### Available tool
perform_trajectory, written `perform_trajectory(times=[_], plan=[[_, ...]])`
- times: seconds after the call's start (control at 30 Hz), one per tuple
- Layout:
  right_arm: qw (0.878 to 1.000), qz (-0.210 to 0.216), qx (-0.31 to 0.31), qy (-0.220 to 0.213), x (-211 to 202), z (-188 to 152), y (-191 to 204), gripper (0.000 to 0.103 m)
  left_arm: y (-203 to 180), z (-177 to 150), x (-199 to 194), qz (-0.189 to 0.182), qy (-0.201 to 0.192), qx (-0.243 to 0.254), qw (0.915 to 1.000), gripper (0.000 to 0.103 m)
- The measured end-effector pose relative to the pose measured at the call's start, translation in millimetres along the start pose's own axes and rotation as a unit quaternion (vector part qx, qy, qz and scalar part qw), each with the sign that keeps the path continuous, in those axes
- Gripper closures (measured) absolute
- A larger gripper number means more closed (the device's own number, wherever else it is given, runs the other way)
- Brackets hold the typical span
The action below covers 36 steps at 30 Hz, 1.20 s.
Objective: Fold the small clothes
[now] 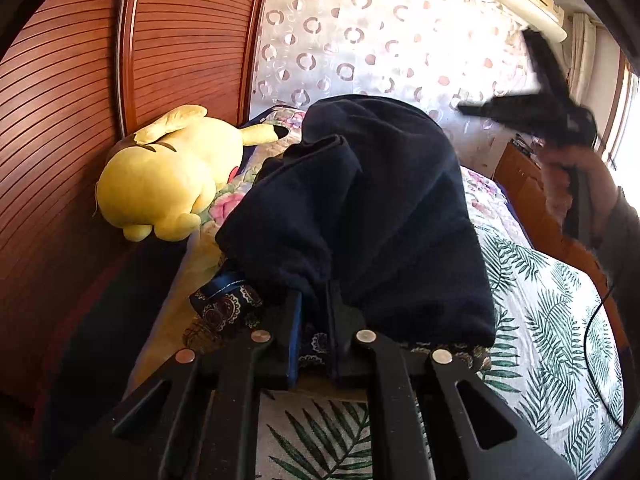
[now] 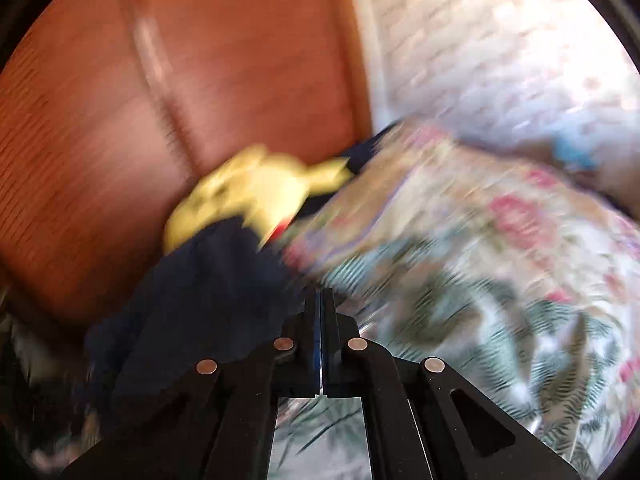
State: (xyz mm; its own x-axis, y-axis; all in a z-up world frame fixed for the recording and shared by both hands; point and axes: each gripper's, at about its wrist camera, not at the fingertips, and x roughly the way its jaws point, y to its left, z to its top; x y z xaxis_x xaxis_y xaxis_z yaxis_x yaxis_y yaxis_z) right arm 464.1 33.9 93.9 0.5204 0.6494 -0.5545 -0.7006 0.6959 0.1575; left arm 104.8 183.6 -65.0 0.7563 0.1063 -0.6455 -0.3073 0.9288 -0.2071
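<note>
Dark navy garment (image 1: 384,208): thick, matt, fleecy cloth. Yellow plush toy (image 1: 168,184): soft, short-piled fabric. Wardrobe doors (image 1: 80,92): ribbed, reddish-brown wood with a slight sheen. Bed cover (image 1: 552,320): smooth printed cotton-like cloth, leaf pattern. Left hand-held gripper (image 1: 314,300): matt black plastic with shiny round metal pins.

A: What do the tools look like?
B: The left gripper (image 1: 314,308) is matte black, with flat fingers (image 1: 294,320), slotted arms and four round silver pins.
A: And the right gripper (image 2: 323,308)?
B: Same build. A grey sleeve (image 1: 622,240) covers the forearm, with a thin black cable (image 1: 592,340) beside it.
</note>
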Motion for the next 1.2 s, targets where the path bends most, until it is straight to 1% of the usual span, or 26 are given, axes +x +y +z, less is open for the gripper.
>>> perform_trajectory(times=[0.03, 0.07, 0.13, 0.2, 0.23, 0.27, 0.3, 0.37, 0.43, 0.5, 0.6, 0.67, 0.77, 0.83, 0.9, 1.07, 1.1, 1.13, 1.17, 1.2], plan=[[1.0, 0.002, 0.008, -0.002, -2.6, 4.3, -4.8, 0.103, 0.0, -0.2, -0.9, 0.0, -0.001, 0.0, 1.0, 0.091], [1.0, 0.006, 0.009, 0.008, -2.0, 7.2, -7.3, 0.103, -0.7, -0.4, -2.0, 0.001, -0.002, 0.001, 1.0, 0.091], [1.0, -0.008, -0.013, 0.007, -5.8, 6.4, -3.5, 0.103, -3.6, 0.1, -5.8, 0.005, -0.011, 0.007, 0.9999, 0.09], [1.0, -0.004, -0.018, 0.007, -10.9, 2.6, -0.7, 0.103, -6.4, 1.5, -10.4, 0.013, -0.017, 0.017, 0.9996, 0.085], [1.0, -0.002, -0.018, 0.006, -13.8, 0.9, 0.3, 0.103, -6.9, 1.5, -11.6, 0.014, -0.018, 0.02, 0.9995, 0.076], [1.0, 0.001, -0.018, 0.004, -17.9, -0.7, 1.1, 0.103, -9.1, 1.9, -15.2, 0.011, -0.022, 0.026, 0.9994, 0.071], [1.0, -0.001, -0.02, 0.002, -22.8, -3.0, 2.5, 0.103, -11.4, 2.2, -19.6, 0.006, -0.029, 0.032, 0.9991, 0.061], [1.0, -0.002, -0.029, -0.001, -32.6, -8.2, 7.7, 0.103, -18.6, 3.8, -31.3, 0.006, -0.044, 0.05, 0.9978, 0.05], [0.999, -0.006, -0.039, -0.005, -50.4, -18.7, 14.8, 0.103, -25.8, 6.0, -40.4, 0.006, -0.054, 0.062, 0.9966, 0.021], [0.999, -0.011, -0.045, -0.01, -69.6, -30.6, 20.9, 0.103, -33.6, 8.8, -52.6, -0.002, -0.07, 0.07, 0.9951, 0.02], [0.998, -0.015, -0.055, -0.024, -109.7, -53.6, 32.2, 0.103, -47.3, 13.1, -65.1, -0.017, -0.08, 0.084, 0.9931, 0.012], [0.998, -0.019, -0.059, -0.034, -132.3, -68.6, 37.3, 0.103, -58.8, 14.6, -71.6, -0.025, -0.085, 0.098, 0.9913, 0.012], [0.997, -0.029, -0.059, -0.05, -172.3, -99.6, 45.0, 0.103, -82.4, 14.1, -82.5, -0.044, -0.095, 0.123, 0.9868, 0.012], [0.996, -0.045, -0.059, -0.058, -196.6, -118.0, 50.6, 0.103, -94.3, 13.0, -87.6, -0.053, -0.099, 0.133, 0.9848, 0.012], [0.994, -0.063, -0.06, -0.066, -220.1, -135.8, 56.8, 0.103, -108.5, 10.9, -94.1, -0.071, -0.105, 0.142, 0.9818, 0.012], [0.99, -0.1, -0.045, -0.084, -274.7, -176.5, 73.6, 0.097, -142.0, 0.4, -109.8, -0.096, -0.111, 0.167, 0.975, 0.012], [0.99, -0.109, -0.037, -0.086, -285.2, -184.5, 75.4, 0.088, -150.6, -1.5, -112.7, -0.1, -0.111, 0.172, 0.9736, 0.012], [0.989, -0.113, -0.03, -0.089, -292.5, -190.2, 77.4, 0.073, -156.5, -3.2, -115.0, -0.103, -0.112, 0.177, 0.9723, 0.012], [0.988, -0.117, -0.022, -0.095, -302.9, -198.9, 79.7, 0.065, -160.6, -4.5, -117.2, -0.106, -0.112, 0.18, 0.9715, 0.012], [0.987, -0.121, -0.016, -0.101, -314.1, -208.0, 82.8, 0.053, -166.2, -6.2, -120.0, -0.11, -0.113, 0.182, 0.9705, 0.012]])
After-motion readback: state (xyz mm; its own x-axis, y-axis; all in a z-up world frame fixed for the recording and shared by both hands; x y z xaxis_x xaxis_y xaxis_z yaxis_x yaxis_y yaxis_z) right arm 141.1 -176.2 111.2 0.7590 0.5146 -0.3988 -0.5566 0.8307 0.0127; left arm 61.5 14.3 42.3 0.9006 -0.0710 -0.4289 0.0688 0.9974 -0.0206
